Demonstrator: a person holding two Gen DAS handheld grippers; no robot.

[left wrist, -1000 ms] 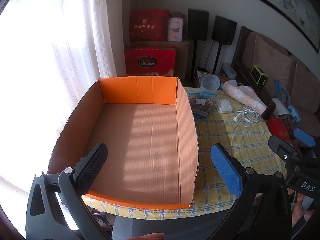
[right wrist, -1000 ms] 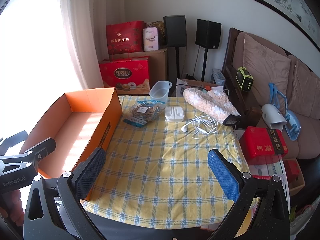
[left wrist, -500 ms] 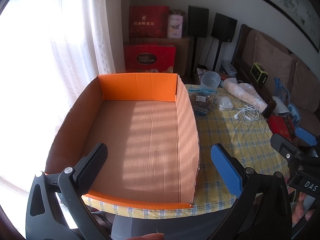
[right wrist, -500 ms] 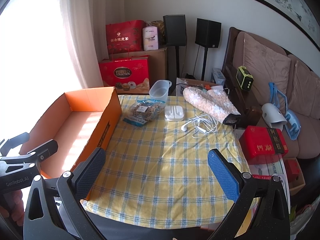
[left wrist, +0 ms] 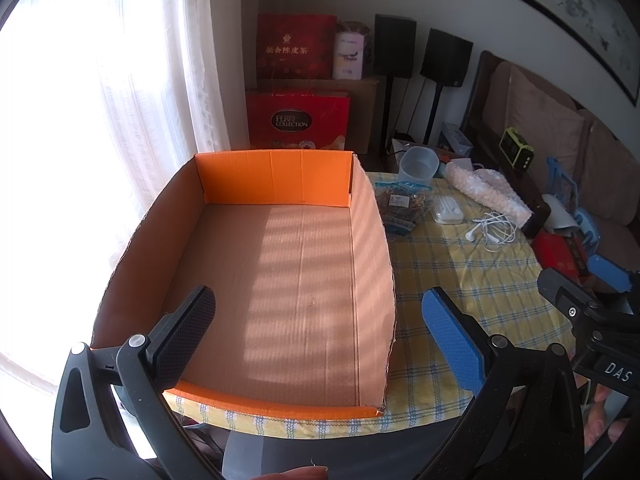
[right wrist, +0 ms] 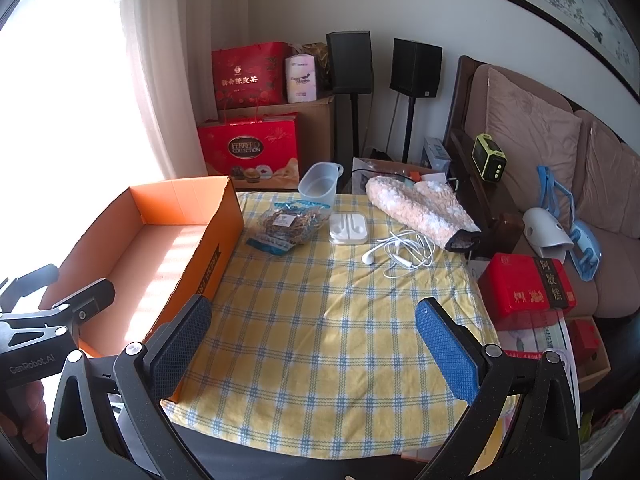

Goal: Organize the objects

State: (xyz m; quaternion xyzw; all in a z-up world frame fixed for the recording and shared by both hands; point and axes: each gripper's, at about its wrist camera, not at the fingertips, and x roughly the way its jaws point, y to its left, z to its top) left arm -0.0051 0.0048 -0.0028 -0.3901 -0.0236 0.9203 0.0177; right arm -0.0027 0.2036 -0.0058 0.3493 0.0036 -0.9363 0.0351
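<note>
An empty orange cardboard box (left wrist: pixel 280 264) (right wrist: pixel 160 236) fills the left half of the yellow checked tablecloth (right wrist: pixel 328 320). At the table's far side lie a clear plastic cup (right wrist: pixel 320 184), a bag of dried herbs (right wrist: pixel 290 222), a white earphone case (right wrist: pixel 348 229), tangled white earphones (right wrist: pixel 400 252) and a fluffy pink-white slipper (right wrist: pixel 424 208). My left gripper (left wrist: pixel 316 332) hangs open over the box's near end, holding nothing. My right gripper (right wrist: pixel 312 340) hovers open above the bare near part of the cloth, well short of the objects.
Red gift boxes (right wrist: pixel 250 152), a brown carton and two black speakers (right wrist: pixel 416 66) stand behind the table. A sofa (right wrist: pixel 552 168) with a red box (right wrist: pixel 528 286) and blue items runs along the right. A bright curtained window is at left.
The left gripper has lifted and drawn back a little, so the box sits slightly lower and farther in its view. The right gripper has hardly moved.
</note>
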